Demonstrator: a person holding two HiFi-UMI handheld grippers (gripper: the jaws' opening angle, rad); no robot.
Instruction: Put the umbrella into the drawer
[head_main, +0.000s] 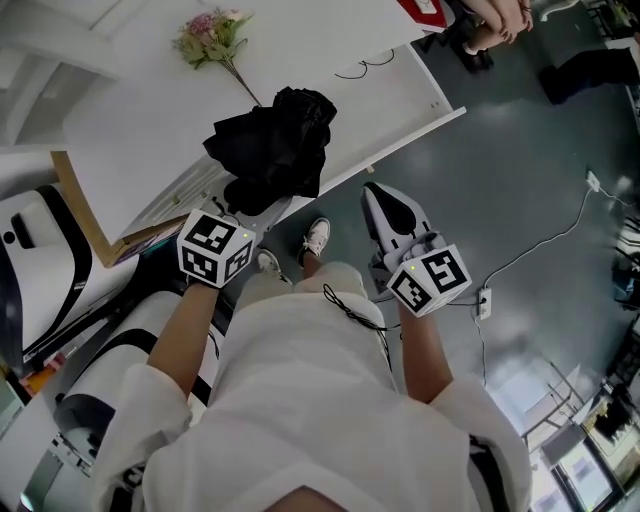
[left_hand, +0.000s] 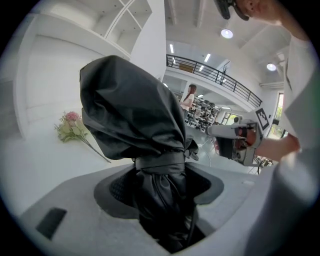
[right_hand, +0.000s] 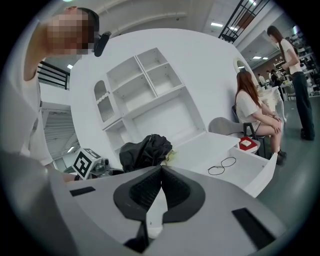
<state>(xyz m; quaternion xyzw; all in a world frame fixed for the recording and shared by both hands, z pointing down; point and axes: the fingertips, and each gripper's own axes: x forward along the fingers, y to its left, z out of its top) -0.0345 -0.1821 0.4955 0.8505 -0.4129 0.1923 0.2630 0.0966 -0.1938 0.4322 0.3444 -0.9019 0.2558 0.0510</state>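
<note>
Closest under the head view is the person's white shirt (head_main: 300, 400), with both arms reaching ahead. Beyond it, the white bench (head_main: 130, 130) fills the side toward 11 o'clock. Its section toward 1 o'clock carries a raised rim, which I take to be the open drawer (right_hand: 267, 170), though I cannot be sure. The folded black umbrella (left_hand: 130, 110) is up over the bench's near edge. The left claw (left_hand: 160, 185) grasps it just below its tied strap, and the loose canopy billows out at 12 o'clock from the jaws. The right claw (right_hand: 160, 172) is clenched on nothing and sits at 4 o'clock from the umbrella. The step in hand looks like the carry. Next, the bundle likely has to swing toward 1 o'clock, go down lengthwise inside the rim, and be let go. The slack fabric may snag or overhang. A pink flower sprig (head_main: 212, 35) lies at 11 o'clock from the umbrella. A red-and-white box (right_hand: 247, 144) and a black cord loop (right_hand: 222, 165) sit in the rimmed section, where they could get in the way.
</note>
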